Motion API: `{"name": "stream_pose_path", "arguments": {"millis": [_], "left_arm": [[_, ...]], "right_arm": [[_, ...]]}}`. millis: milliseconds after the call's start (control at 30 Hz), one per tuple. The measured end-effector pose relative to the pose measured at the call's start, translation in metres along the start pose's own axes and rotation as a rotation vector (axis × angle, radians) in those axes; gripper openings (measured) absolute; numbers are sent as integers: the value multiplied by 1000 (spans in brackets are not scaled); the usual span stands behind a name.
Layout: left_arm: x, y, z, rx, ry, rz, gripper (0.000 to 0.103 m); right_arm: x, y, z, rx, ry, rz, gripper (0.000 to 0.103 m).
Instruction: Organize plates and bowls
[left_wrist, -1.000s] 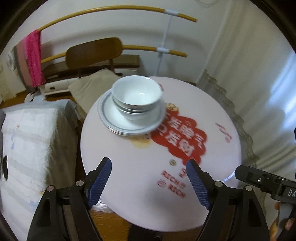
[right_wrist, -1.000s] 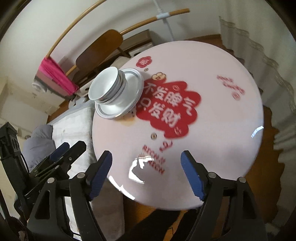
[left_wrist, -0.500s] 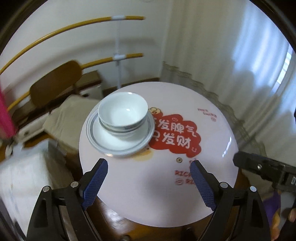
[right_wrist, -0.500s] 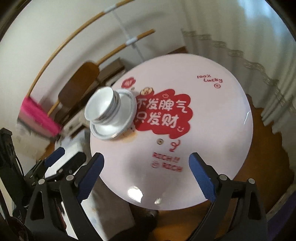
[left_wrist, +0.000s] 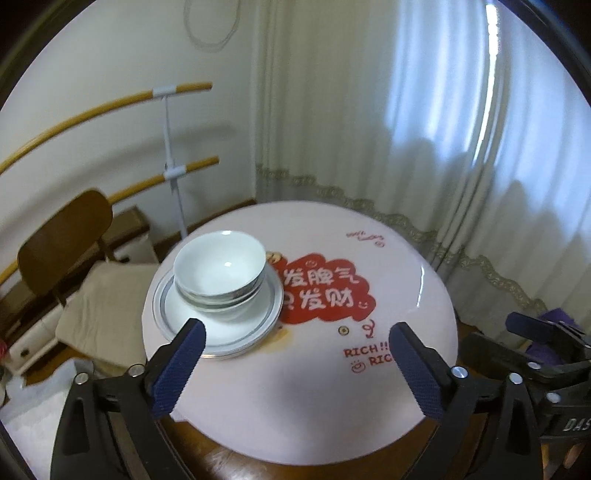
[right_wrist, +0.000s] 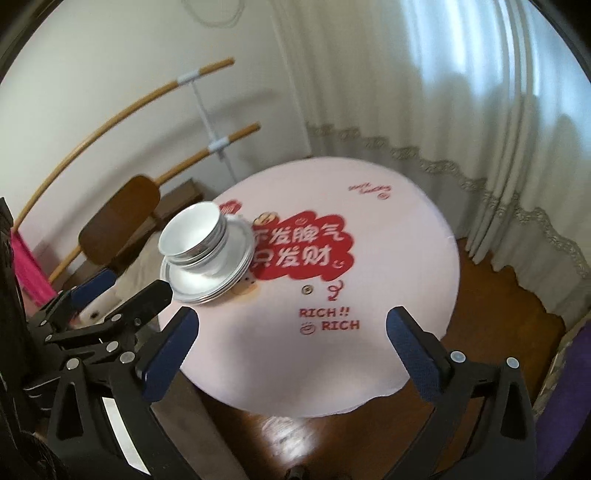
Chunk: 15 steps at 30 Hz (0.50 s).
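Left wrist view: one stack of white bowls (left_wrist: 220, 272), at least two nested, sits on one stack of grey-rimmed plates (left_wrist: 218, 325) at the left edge of the round pink table (left_wrist: 314, 398). The left gripper (left_wrist: 295, 365) is spread wide, holding nothing, above the table's near edge. The right gripper (right_wrist: 291, 354) is likewise spread wide and empty.

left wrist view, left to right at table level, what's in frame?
Wooden chair → stacked bowls on the plates → red slogan print on the table → right gripper at the far right edge.
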<state>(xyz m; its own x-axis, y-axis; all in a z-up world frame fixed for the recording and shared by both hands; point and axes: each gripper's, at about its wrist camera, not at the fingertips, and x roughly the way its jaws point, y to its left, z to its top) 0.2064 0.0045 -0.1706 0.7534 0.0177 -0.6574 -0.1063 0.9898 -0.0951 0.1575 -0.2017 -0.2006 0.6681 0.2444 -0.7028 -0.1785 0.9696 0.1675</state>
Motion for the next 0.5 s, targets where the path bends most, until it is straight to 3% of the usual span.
{"name": "stream_pose_path", "arguments": {"millis": [300,500], "left_arm": [[-1,-18,-71,115,-170,-13,102],[-8,-9,-125,159,-228,-69,102]], "right_arm": [[-17,-23,-60,60,-210,-121,103],[-31,-7,-100,69,-329,-190,103]]}}
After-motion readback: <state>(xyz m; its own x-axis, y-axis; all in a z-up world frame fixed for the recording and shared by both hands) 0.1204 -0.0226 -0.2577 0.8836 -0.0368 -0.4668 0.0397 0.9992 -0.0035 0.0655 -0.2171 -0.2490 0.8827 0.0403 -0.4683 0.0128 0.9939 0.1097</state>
